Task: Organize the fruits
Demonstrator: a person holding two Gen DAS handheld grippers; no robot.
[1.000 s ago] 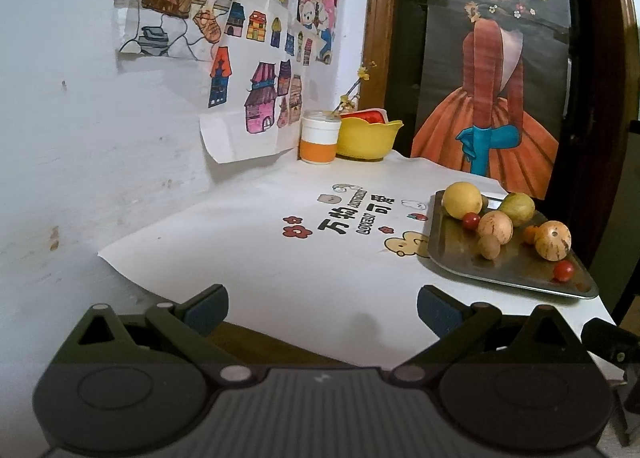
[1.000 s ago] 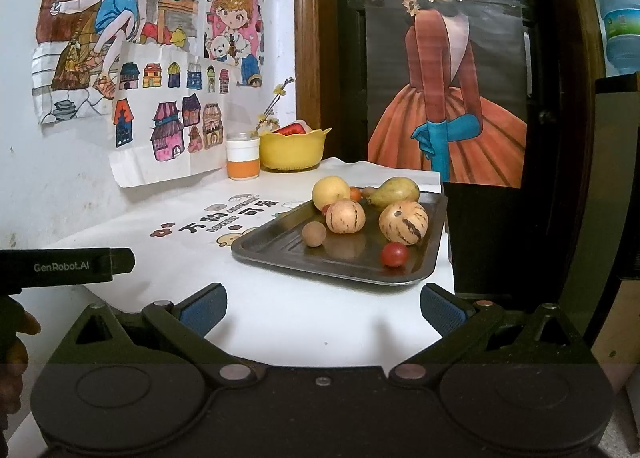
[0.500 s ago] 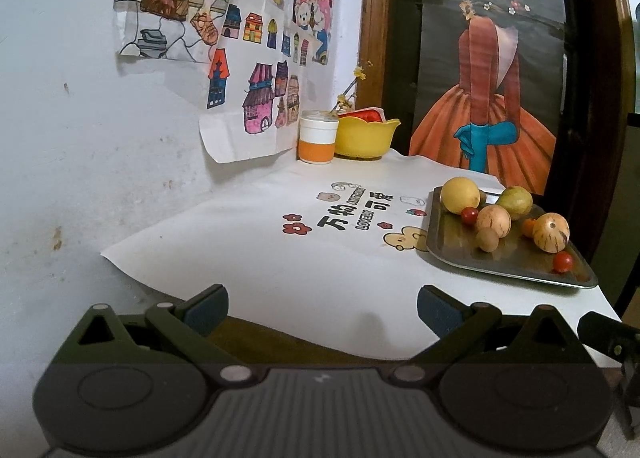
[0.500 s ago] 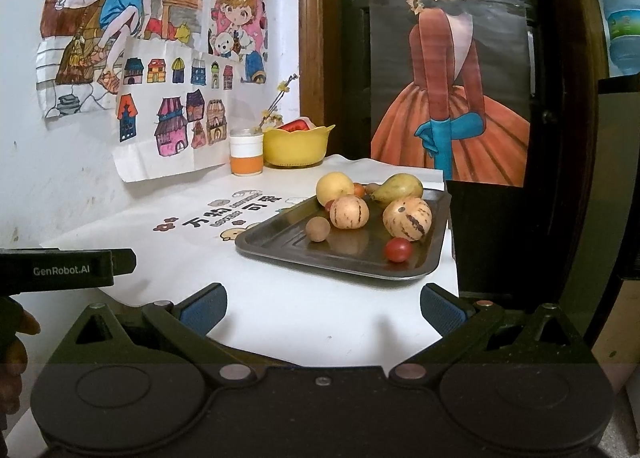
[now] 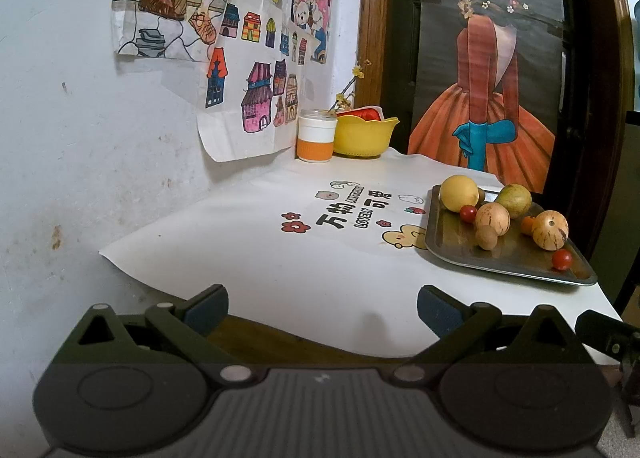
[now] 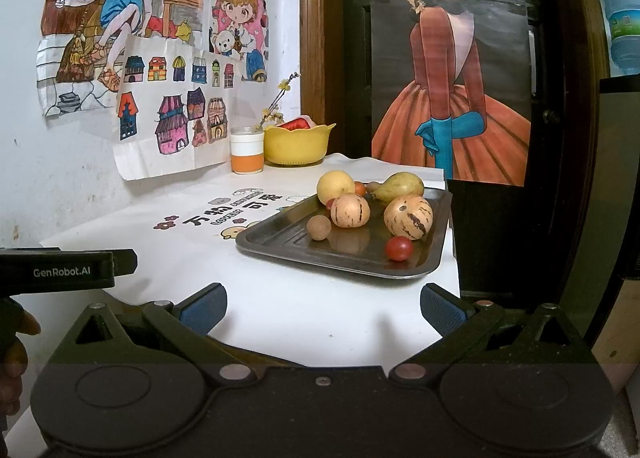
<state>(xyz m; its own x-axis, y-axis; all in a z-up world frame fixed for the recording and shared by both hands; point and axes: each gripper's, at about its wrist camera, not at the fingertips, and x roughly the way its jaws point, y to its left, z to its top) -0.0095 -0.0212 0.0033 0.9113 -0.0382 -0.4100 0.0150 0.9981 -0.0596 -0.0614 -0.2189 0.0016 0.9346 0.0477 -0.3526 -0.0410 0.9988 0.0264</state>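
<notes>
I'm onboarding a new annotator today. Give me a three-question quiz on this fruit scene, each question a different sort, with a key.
1. True or false: the left gripper holds a fruit.
2. Multiple choice: what stands directly beside the yellow bowl? A) a blue kettle B) a white and orange cup C) a green bottle
3. Fill in: the red tomato nearest the right gripper lies on the ____.

Key: 1 false; 2 B; 3 tray.
</notes>
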